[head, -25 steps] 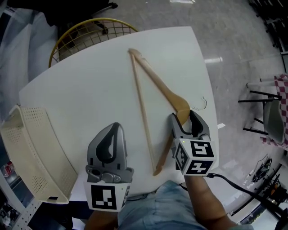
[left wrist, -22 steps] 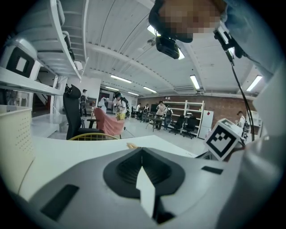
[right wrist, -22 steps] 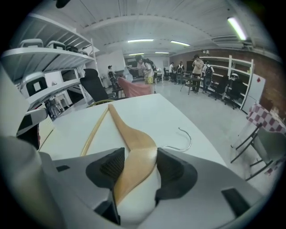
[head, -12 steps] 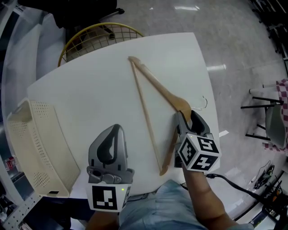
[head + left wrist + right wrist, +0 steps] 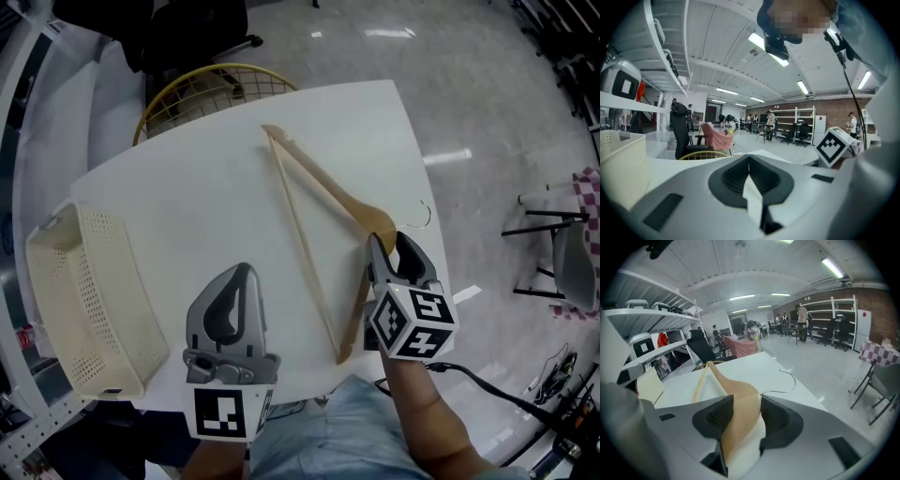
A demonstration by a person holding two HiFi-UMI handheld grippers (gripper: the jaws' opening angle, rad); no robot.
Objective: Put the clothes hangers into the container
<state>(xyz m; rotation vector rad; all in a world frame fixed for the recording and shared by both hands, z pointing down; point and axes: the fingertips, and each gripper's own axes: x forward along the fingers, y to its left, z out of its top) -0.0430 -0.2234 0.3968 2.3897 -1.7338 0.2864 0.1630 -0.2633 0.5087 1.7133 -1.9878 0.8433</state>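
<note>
White table, wide and mostly bare. Cream perforated container sits at its left edge, well apart from the work.

One wooden hanger lies flat on the right half of the table, one end pointing to the far edge, its wire hook toward the right rim.

Left gripper: jaws together, nothing in them, hovering over the near table between container and hanger.

Right gripper: jaws have just been closing, part-way in, pads pressed on the broad wooden neck of the hanger just beside the hook.

My read: the pickup step, hanger gripped but not yet carried. Next I need a clean lift, then a long sweep left. The far end may swing or drag, so I would keep the grip firm.
</note>
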